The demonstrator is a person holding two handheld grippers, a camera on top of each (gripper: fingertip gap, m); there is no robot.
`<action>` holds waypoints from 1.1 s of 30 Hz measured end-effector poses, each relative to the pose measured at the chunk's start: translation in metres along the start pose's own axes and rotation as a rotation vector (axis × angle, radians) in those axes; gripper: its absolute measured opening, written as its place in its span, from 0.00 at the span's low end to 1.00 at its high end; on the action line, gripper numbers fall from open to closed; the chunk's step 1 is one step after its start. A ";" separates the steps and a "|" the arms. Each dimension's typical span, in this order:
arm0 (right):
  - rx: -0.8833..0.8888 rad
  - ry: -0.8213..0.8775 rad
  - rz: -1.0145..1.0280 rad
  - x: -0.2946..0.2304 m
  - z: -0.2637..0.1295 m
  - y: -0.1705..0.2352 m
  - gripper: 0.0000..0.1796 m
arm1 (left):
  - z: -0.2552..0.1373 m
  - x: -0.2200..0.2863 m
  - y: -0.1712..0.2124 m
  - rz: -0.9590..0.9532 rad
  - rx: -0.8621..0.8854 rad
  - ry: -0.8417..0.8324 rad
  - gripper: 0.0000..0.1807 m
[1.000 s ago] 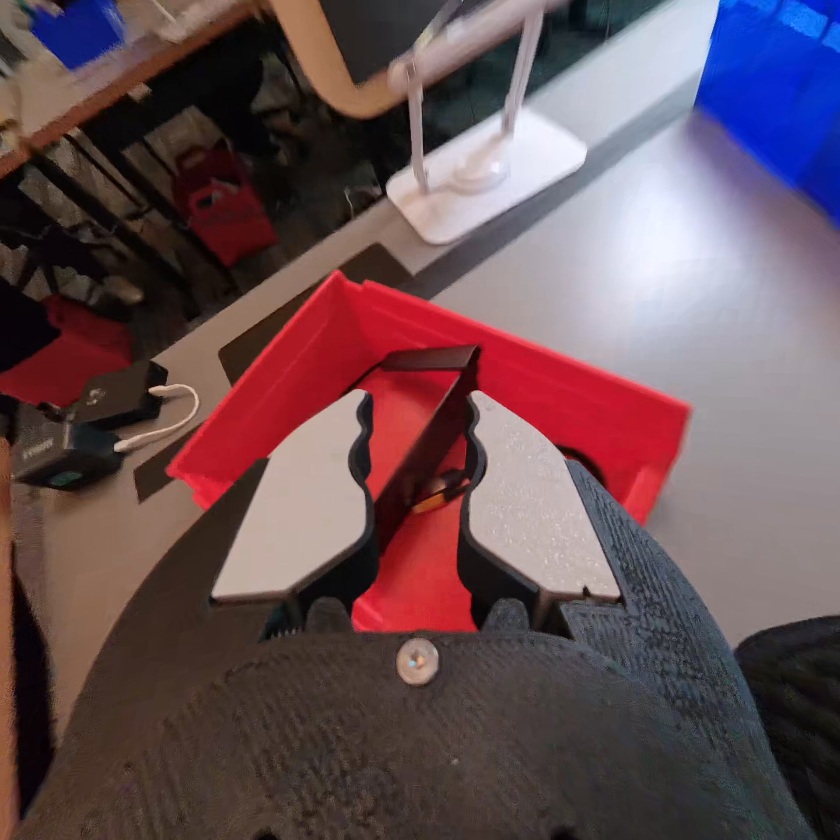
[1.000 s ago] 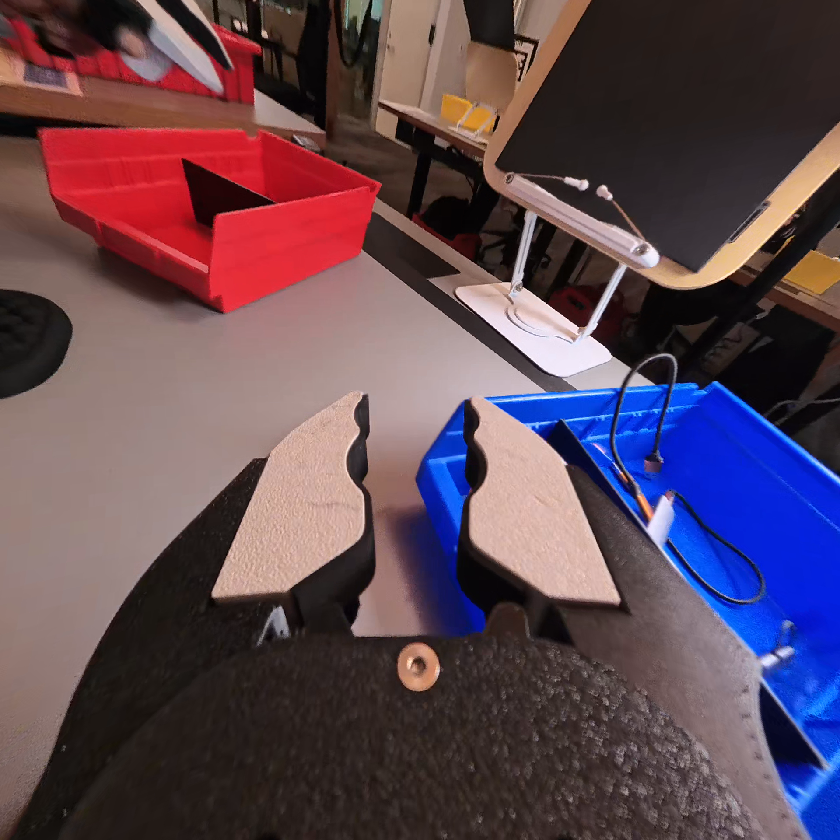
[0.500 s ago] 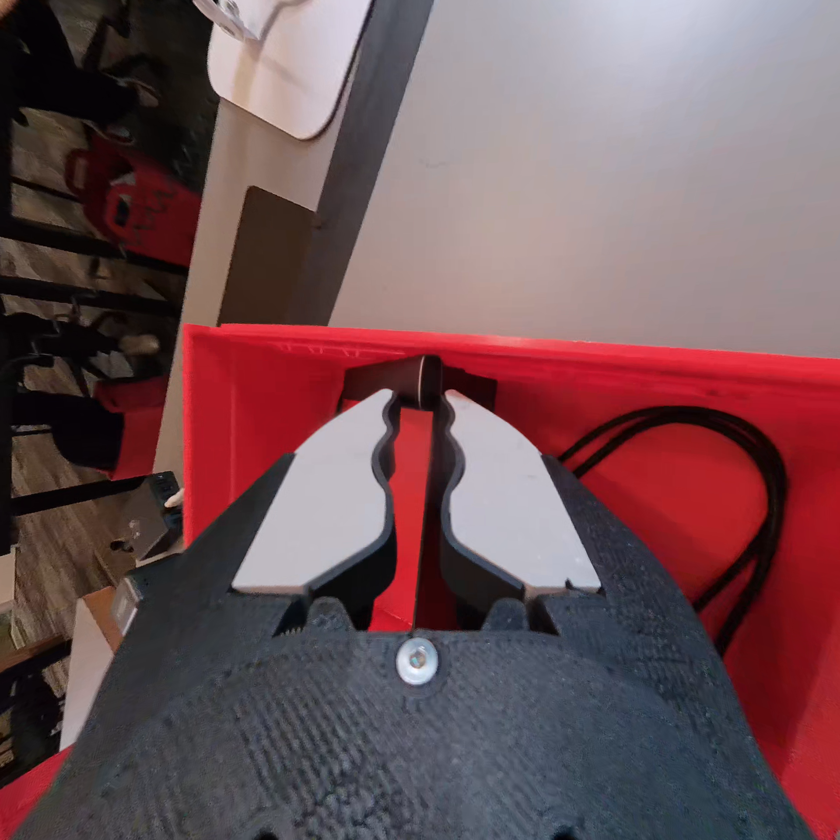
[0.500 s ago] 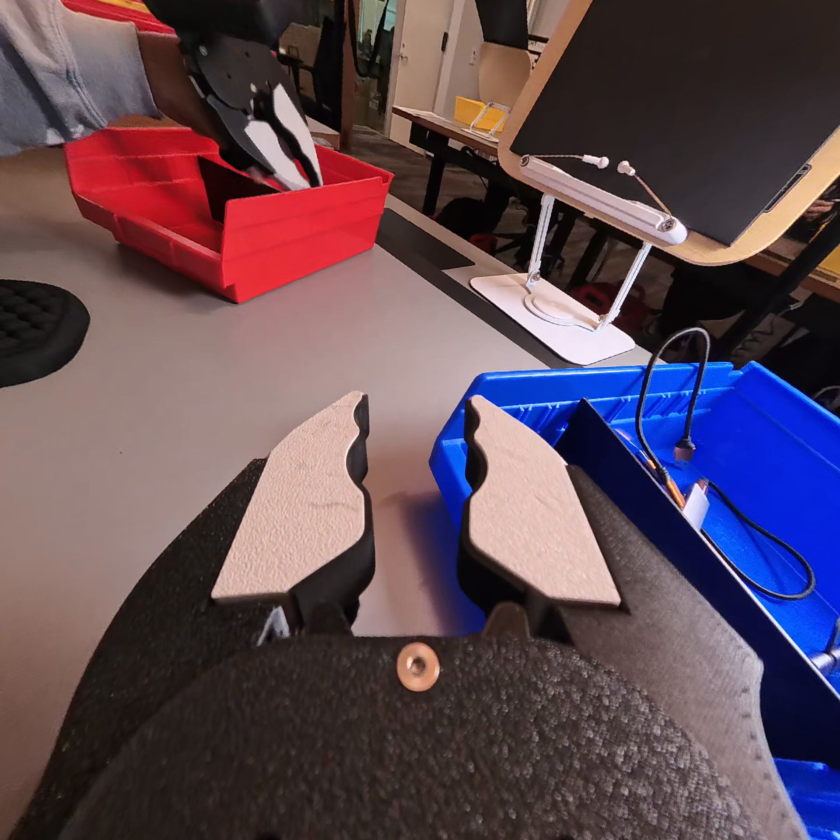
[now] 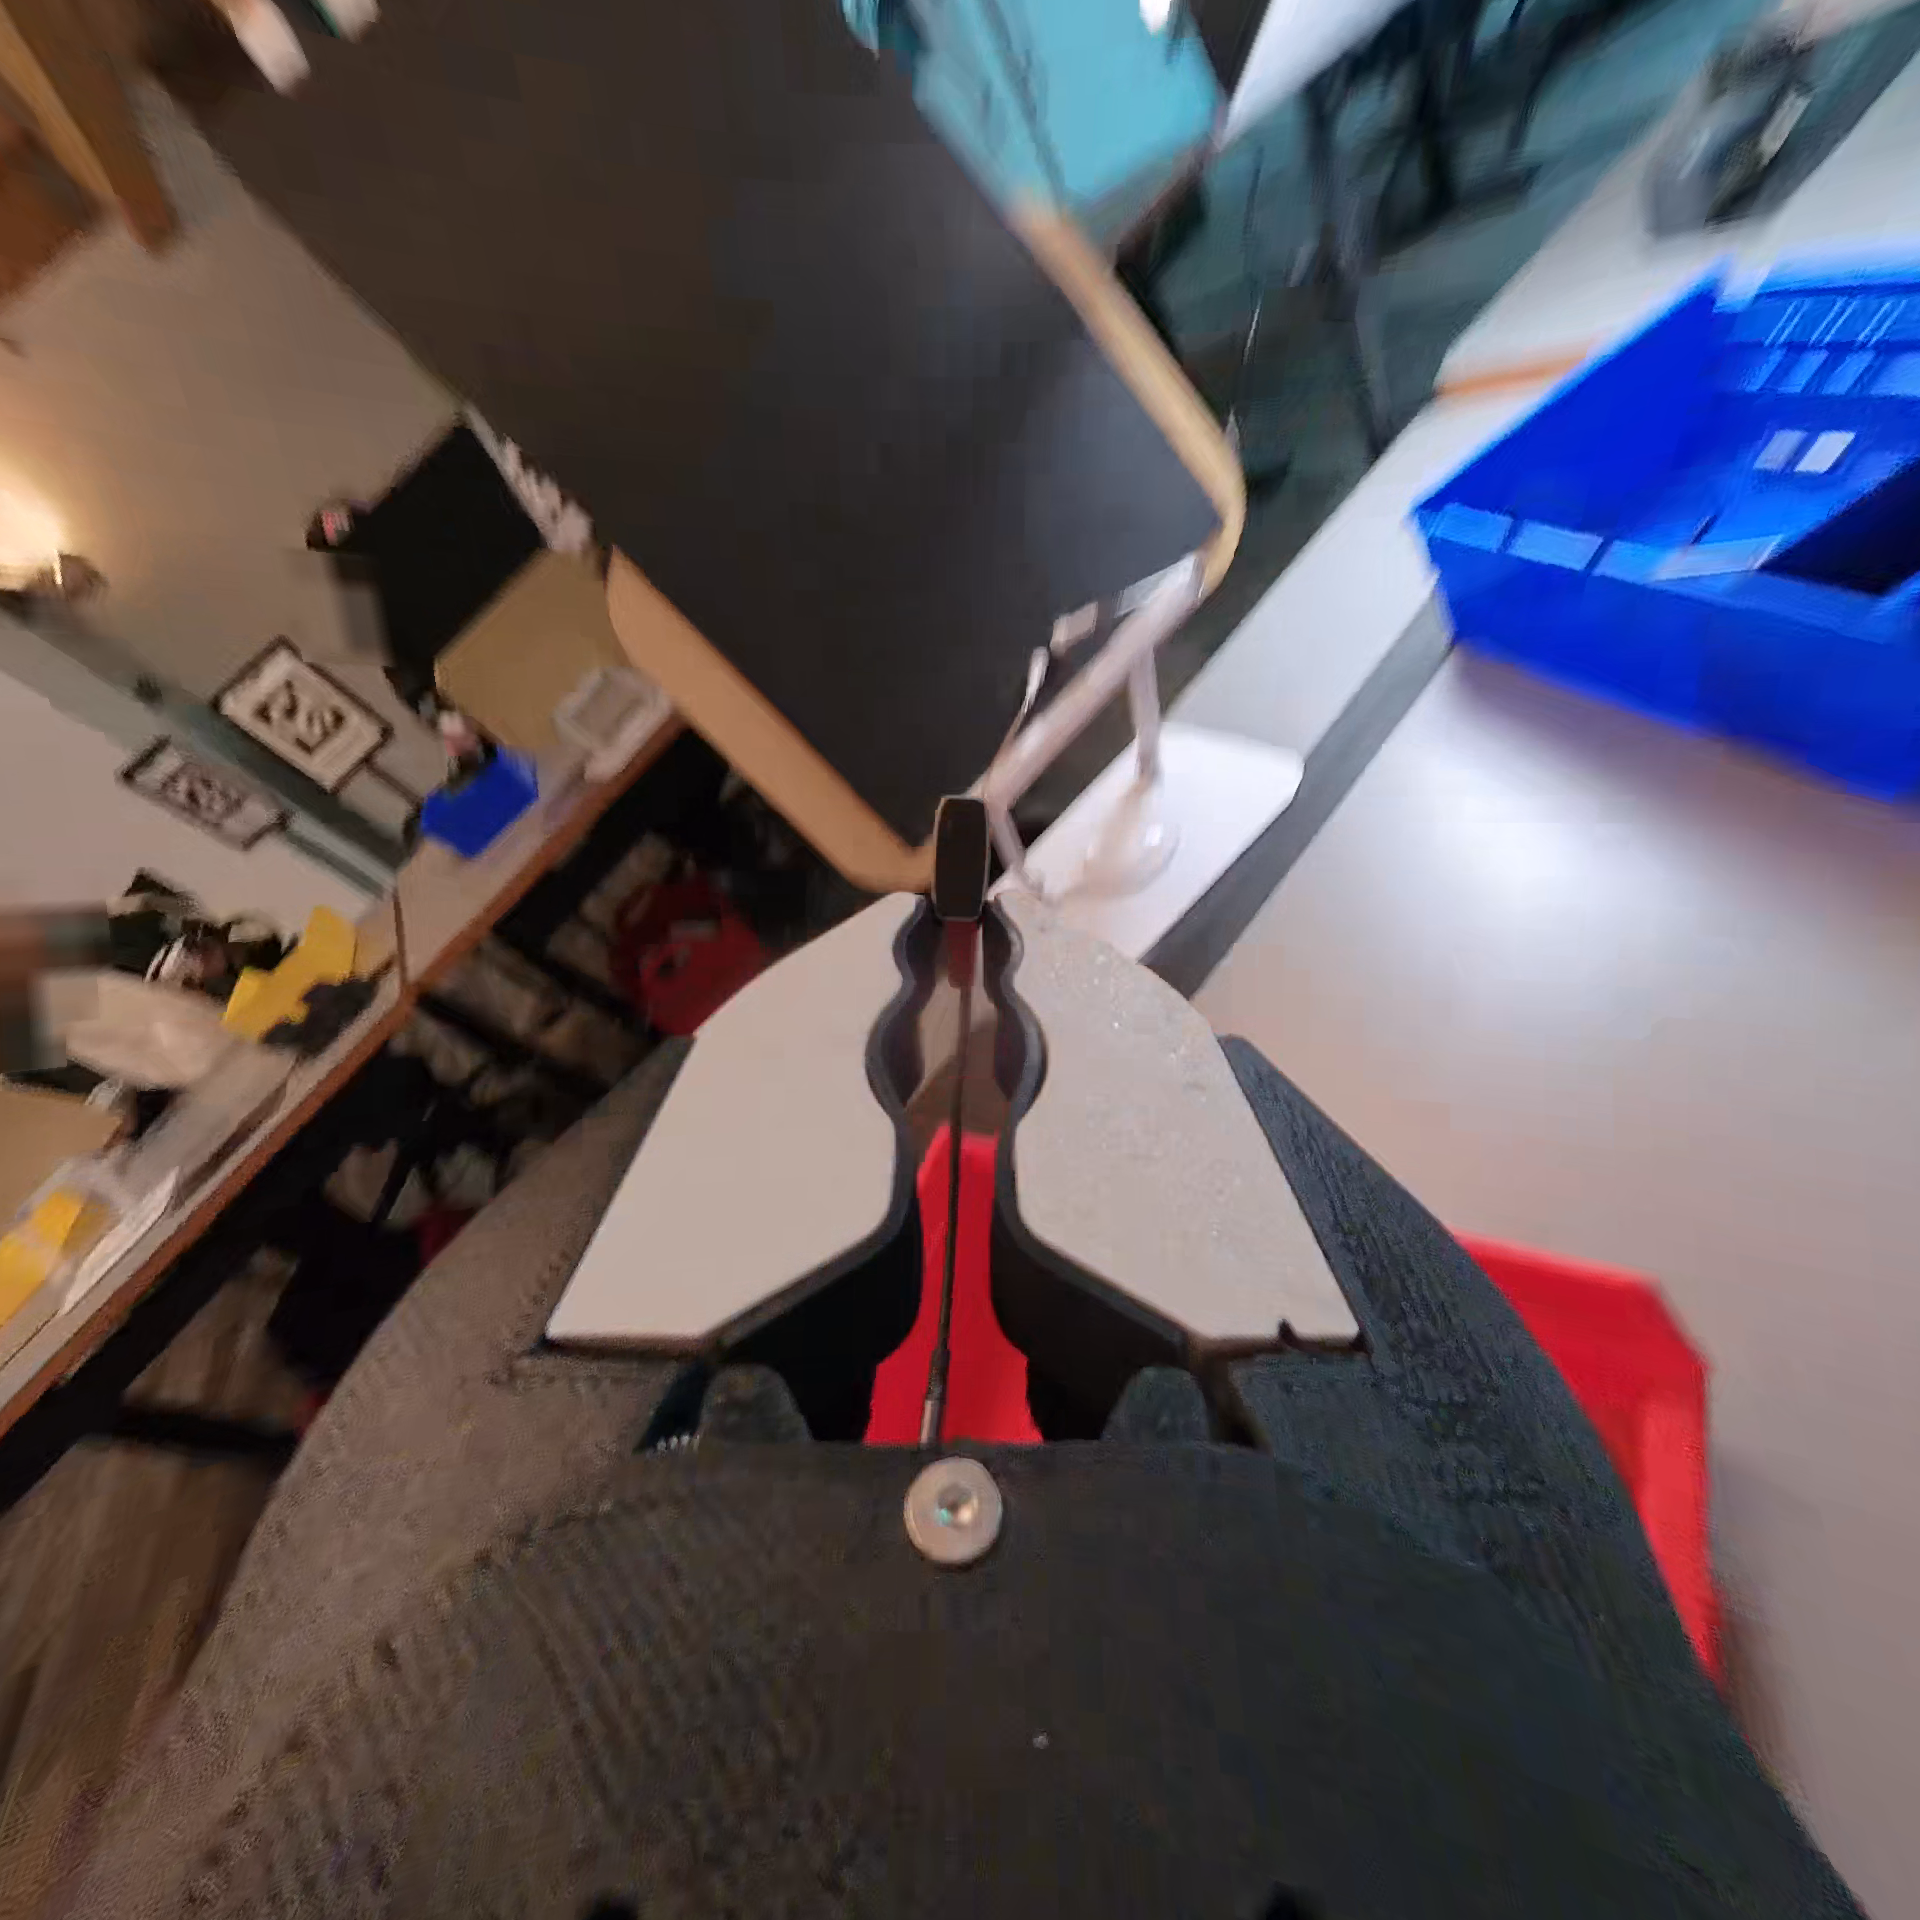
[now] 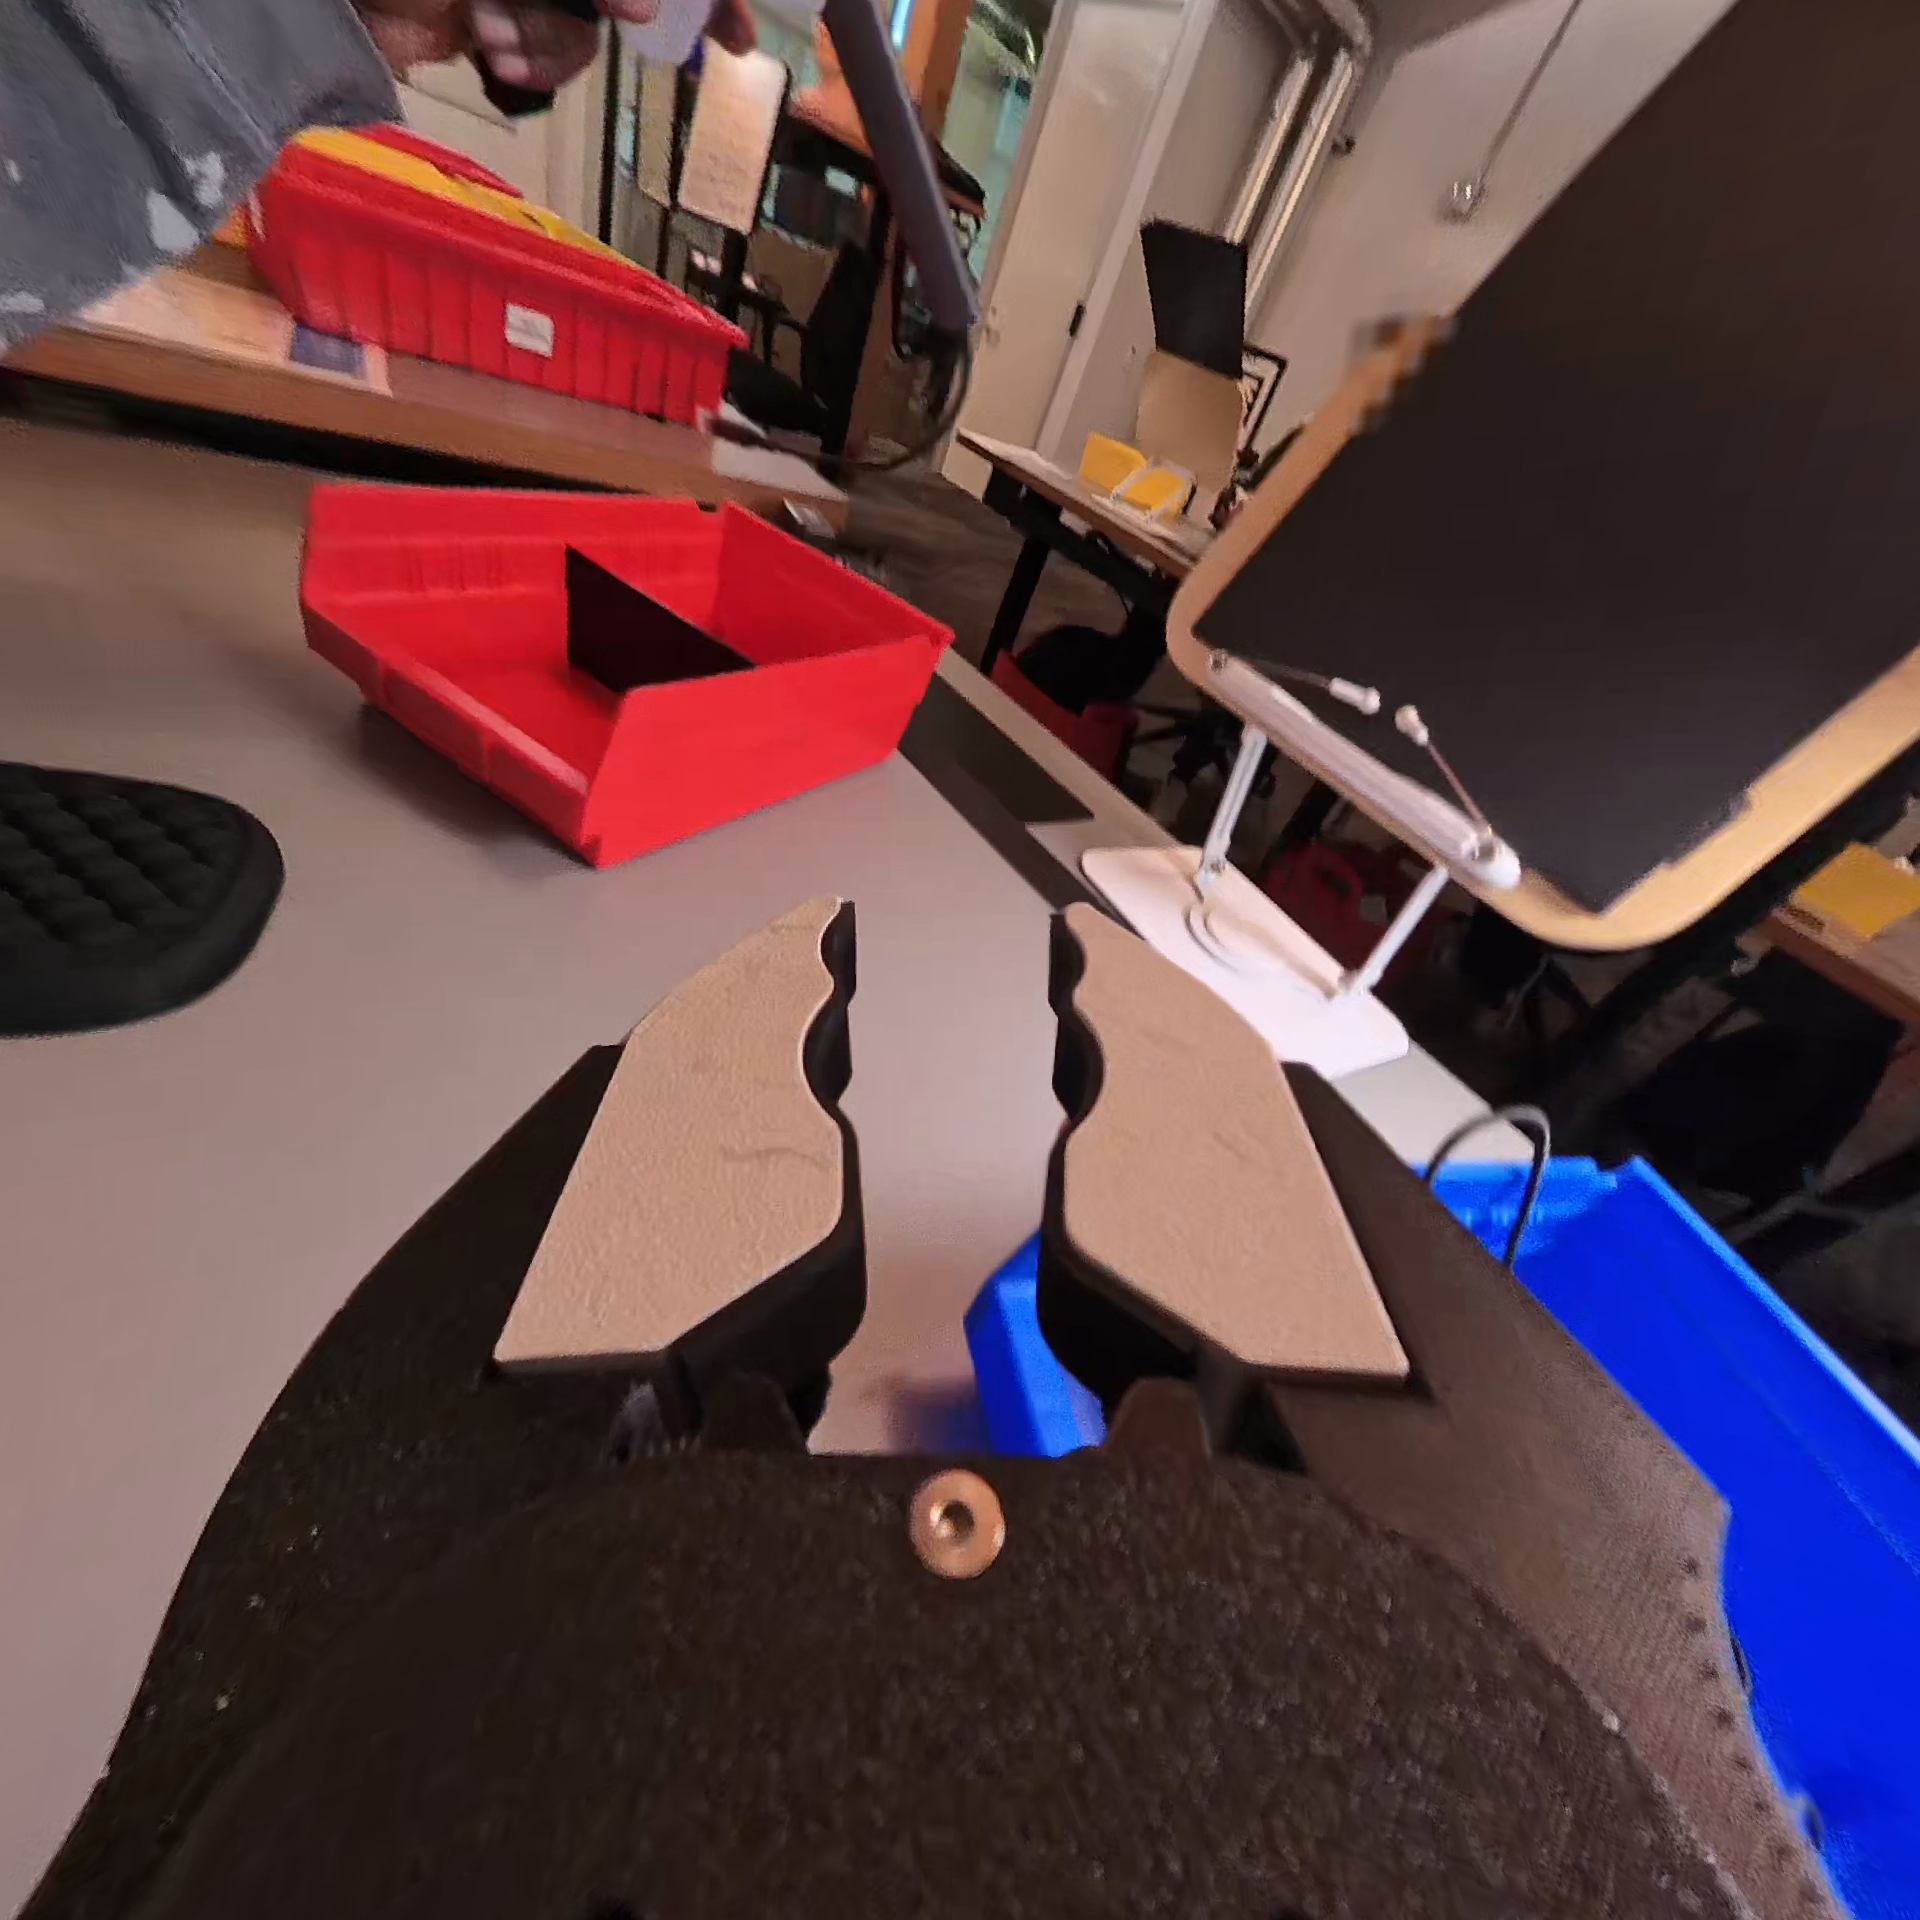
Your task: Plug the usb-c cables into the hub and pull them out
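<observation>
Left gripper (image 5: 958, 914) fingers pinch dark hub (image 5: 958, 860), lifted above red bin (image 5: 1590, 1382). Right gripper (image 6: 951, 961) fingers spread, empty, over grey table (image 6: 312, 1122) by blue bin (image 6: 1714, 1382) holding black cable (image 6: 1527, 1174). Tablet stand (image 6: 1247, 935) at table edge; cluttered workshop benches behind.
</observation>
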State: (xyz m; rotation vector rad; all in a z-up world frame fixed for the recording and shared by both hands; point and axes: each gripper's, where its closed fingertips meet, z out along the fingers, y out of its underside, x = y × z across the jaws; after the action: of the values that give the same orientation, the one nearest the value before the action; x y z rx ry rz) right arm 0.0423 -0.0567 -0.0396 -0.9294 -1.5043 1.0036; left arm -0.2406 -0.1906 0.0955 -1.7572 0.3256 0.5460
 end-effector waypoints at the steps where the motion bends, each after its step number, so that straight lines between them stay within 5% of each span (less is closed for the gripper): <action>1: 0.021 -0.008 -0.004 -0.001 0.005 -0.011 0.19 | -0.006 0.005 -0.019 -0.019 0.076 0.012 0.05; 10: 0.161 -0.023 -0.127 0.016 0.050 -0.096 0.27 | -0.039 0.116 -0.119 -0.198 0.655 0.434 0.05; 14: 0.248 -0.205 -0.024 0.007 0.059 -0.114 0.29 | -0.038 0.149 -0.134 -0.280 0.828 0.589 0.05; 17: 0.316 -0.404 0.073 -0.012 0.057 -0.120 0.20 | -0.029 0.166 -0.139 -0.320 0.887 0.684 0.05; 19: 0.333 -0.479 0.083 -0.020 0.054 -0.115 0.07 | -0.021 0.175 -0.139 -0.340 0.889 0.722 0.05; 23: 0.273 -0.482 0.006 -0.015 0.044 -0.104 0.05 | -0.007 0.177 -0.123 -0.348 0.820 0.681 0.05; 28: -0.056 -0.262 -0.280 0.017 0.028 -0.069 0.05 | 0.025 0.178 -0.081 -0.175 0.417 0.536 0.12; 33: -0.406 -0.260 -0.437 0.009 0.013 -0.024 0.05 | 0.050 0.215 -0.053 0.101 0.162 0.467 0.19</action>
State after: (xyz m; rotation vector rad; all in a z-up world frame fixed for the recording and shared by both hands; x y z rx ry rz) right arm 0.0271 -0.0584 -0.0159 -0.7095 -2.0716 0.5210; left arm -0.0406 -0.1140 0.0184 -1.7026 0.7662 0.1658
